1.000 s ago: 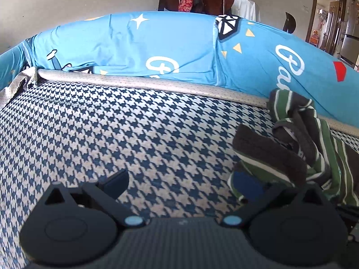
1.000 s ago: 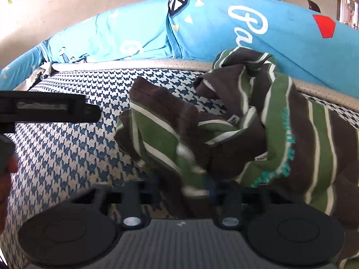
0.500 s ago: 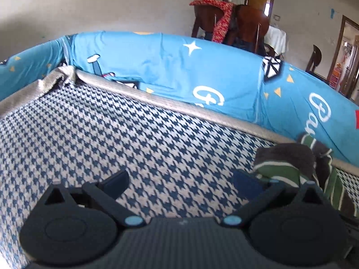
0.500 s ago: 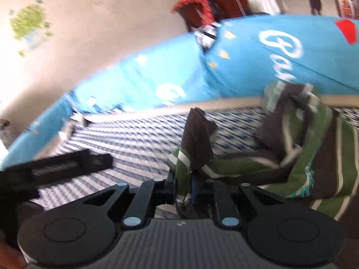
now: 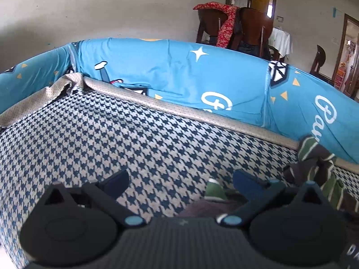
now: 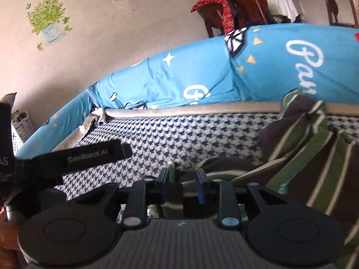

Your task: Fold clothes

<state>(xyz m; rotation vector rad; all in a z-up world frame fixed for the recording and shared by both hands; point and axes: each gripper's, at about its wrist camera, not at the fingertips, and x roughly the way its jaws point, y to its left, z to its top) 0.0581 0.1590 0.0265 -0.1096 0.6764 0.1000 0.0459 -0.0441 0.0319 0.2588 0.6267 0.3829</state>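
A crumpled shirt with green, brown and white stripes [image 6: 314, 157] lies on the houndstooth seat [image 6: 202, 132], with its far end against the blue cushions. My right gripper [image 6: 182, 177] hovers at the shirt's near edge. Its jaws are opening, and a fold of the cloth lies slack between them without being pinched. My left gripper [image 5: 180, 179] is wide open over the bare seat [image 5: 134, 139]. A green corner of the shirt [image 5: 215, 192] lies near its right finger. In the right wrist view, one finger of the left gripper [image 6: 96, 154] reaches in from the left.
Blue printed cushions [image 5: 179, 78] form the back wall, with a beige perforated trim [image 5: 190, 114] along their base. Wooden chairs draped with a red cloth [image 5: 224, 22] stand behind them. Bare seat stretches left of the shirt. A person's hand shows at the lower left [image 6: 6, 235].
The right gripper rose and tilted, and its jaws went from clamped on the shirt fold to apart. The left view swung left, so the shirt slid toward its right edge.
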